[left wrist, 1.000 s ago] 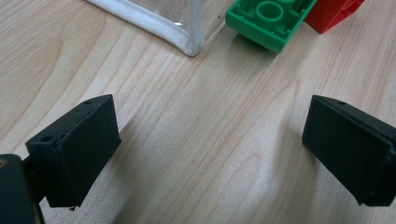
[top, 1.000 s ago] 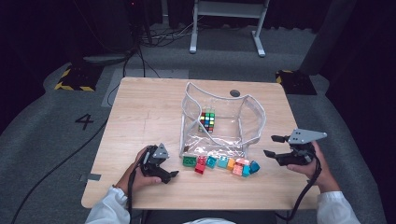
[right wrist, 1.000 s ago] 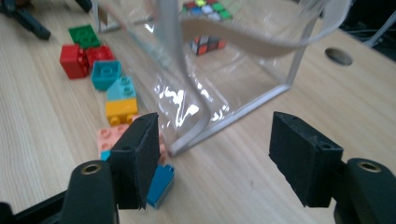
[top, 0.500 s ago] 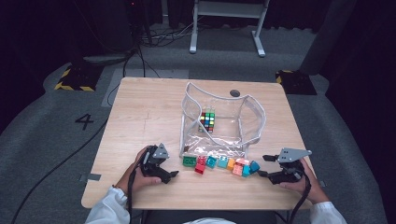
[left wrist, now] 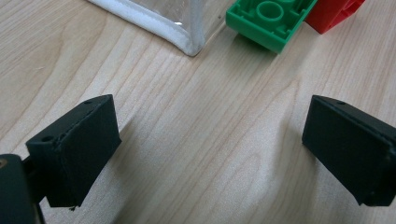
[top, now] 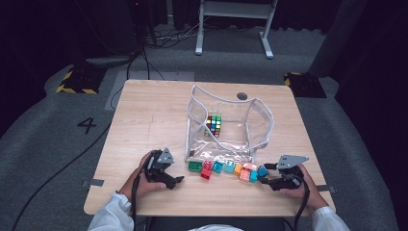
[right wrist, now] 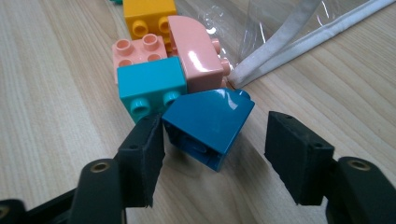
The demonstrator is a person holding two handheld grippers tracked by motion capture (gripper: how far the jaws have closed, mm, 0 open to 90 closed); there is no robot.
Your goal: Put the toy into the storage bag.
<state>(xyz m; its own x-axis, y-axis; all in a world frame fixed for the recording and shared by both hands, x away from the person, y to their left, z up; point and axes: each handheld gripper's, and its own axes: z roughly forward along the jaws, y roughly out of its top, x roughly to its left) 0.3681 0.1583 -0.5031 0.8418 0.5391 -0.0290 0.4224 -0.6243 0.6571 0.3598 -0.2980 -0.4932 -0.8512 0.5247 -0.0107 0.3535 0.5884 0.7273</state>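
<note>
A row of toy bricks lies on the wooden table in front of a clear plastic bag. My right gripper rests low at the row's right end. In the right gripper view its jaws straddle a dark blue sloped brick; they have just been closing. The left pad is at the brick's corner and the right pad stands apart. My left gripper sits at the row's left end, open over bare wood, short of a green brick.
A colour cube lies inside the bag. A teal brick, pink bricks and an orange brick crowd just behind the blue one. A red brick lies beside the green one. The bag's white seam is close by.
My right gripper has come down from above the table's right edge and moved left to the blue brick. The left gripper has stayed where it was.
</note>
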